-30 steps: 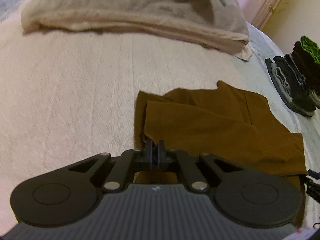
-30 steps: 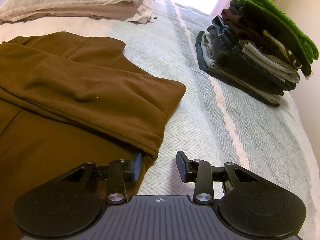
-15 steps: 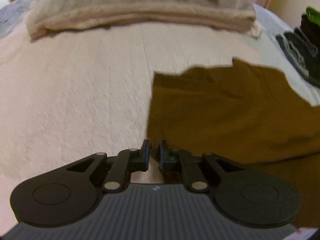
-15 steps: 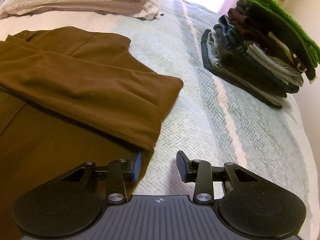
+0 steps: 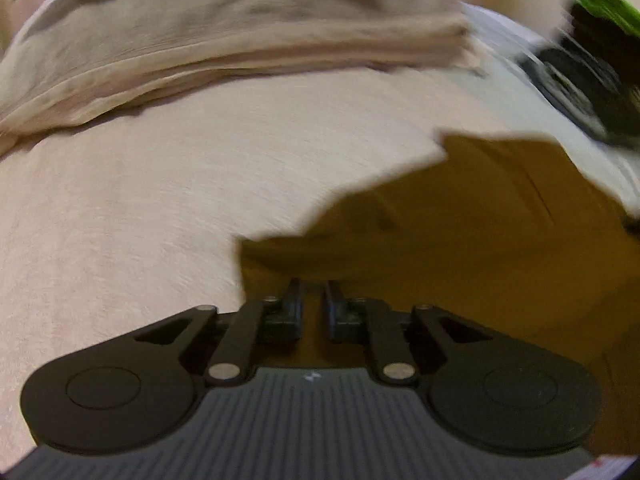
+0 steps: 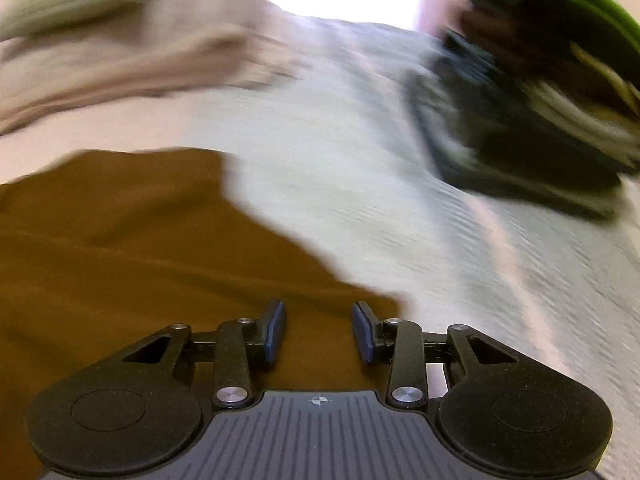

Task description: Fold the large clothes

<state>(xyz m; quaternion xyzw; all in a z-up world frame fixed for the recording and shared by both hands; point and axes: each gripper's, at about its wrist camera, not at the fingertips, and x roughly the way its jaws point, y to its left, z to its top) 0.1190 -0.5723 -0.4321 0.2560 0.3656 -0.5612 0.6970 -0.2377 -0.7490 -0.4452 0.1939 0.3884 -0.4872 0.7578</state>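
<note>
A brown garment (image 5: 460, 224) lies folded on the bed, filling the right half of the left wrist view and the lower left of the right wrist view (image 6: 140, 248). My left gripper (image 5: 313, 292) hovers over the garment's near left part, its jaws a small gap apart with nothing between them. My right gripper (image 6: 319, 320) is open over the garment's right end, near its edge, and holds nothing. Both views are blurred by motion.
A beige folded blanket (image 5: 224, 52) lies across the head of the bed (image 5: 120, 208). A stack of folded dark clothes topped with green (image 6: 540, 92) stands at the right on the pale striped cover (image 6: 400, 208).
My left gripper has let go of the brown cloth and opened slightly. Both grippers have moved forward over the garment, the views swinging low toward the blanket and the stack.
</note>
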